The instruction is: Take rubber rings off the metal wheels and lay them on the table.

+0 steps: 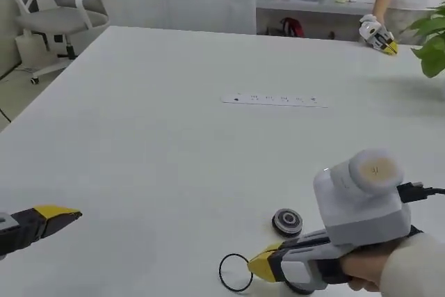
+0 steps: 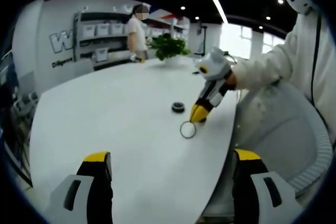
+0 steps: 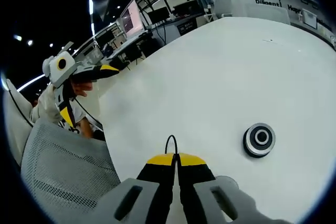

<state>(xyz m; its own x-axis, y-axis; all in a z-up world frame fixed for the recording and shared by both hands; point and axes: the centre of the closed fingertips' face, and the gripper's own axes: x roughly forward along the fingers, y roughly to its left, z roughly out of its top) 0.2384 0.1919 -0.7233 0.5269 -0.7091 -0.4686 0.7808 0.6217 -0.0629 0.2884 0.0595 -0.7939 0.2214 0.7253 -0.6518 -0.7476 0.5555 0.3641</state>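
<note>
Our right gripper [image 1: 261,266] clamps the rubber ring [image 1: 235,273] at the table [image 1: 174,137] near edge, metal wheel [image 1: 287,221] just beside | left gripper [image 1: 59,217] jaws apart | we settle the ring flat, then release gently.

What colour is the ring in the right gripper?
The ring is black, clearest in the head view.

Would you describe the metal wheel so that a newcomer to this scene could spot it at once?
On the big white table, look at the near side, well short of the power strip. The wheel lies flat close by the yellow tips of the right tool: a thick disc in dark and pale bands, unlike the thin black ring pinched in that tool.
</note>
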